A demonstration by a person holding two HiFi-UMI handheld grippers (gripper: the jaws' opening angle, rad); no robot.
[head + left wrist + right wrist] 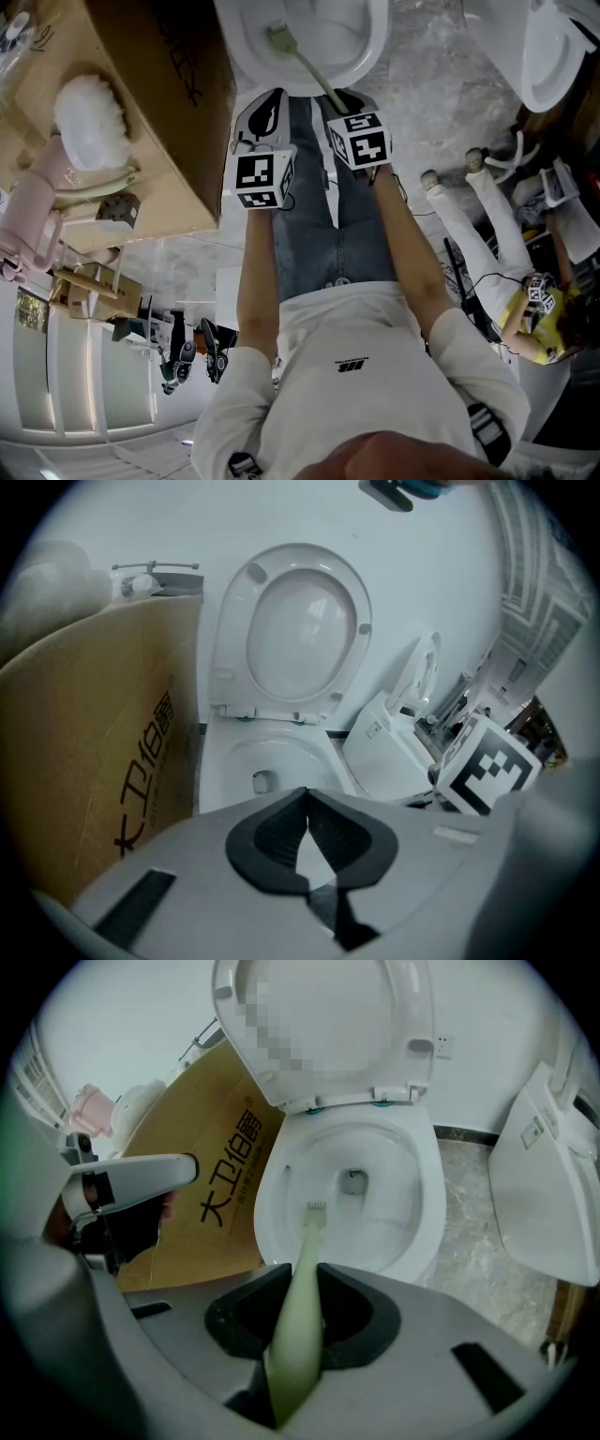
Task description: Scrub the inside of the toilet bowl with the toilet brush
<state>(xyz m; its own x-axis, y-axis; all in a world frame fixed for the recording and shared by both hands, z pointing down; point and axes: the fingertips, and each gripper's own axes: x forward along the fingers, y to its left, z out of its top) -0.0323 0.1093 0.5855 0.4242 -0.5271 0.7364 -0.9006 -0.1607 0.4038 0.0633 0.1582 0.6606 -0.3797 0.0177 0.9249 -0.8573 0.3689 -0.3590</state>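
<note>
Left gripper view shows the left tongs (307, 829) closed on nothing, lower centre. Further right, the right tongs (300, 1312) clamp the brush (308, 1241) by its handle, with its head down in the bowl (427, 1194), mid-frame. Likely light, stiff, slick plastic — best held well back on the handle.

Box (187, 1194): black Chinese print is running down its side, starting 大卫; the next two characters are not reading clearly. In the head view, dark Latin letters are showing on the same box, seemingly ending "CK".
Shirt (356, 403): is carrying a small dark chest logo, too small to read.
</note>
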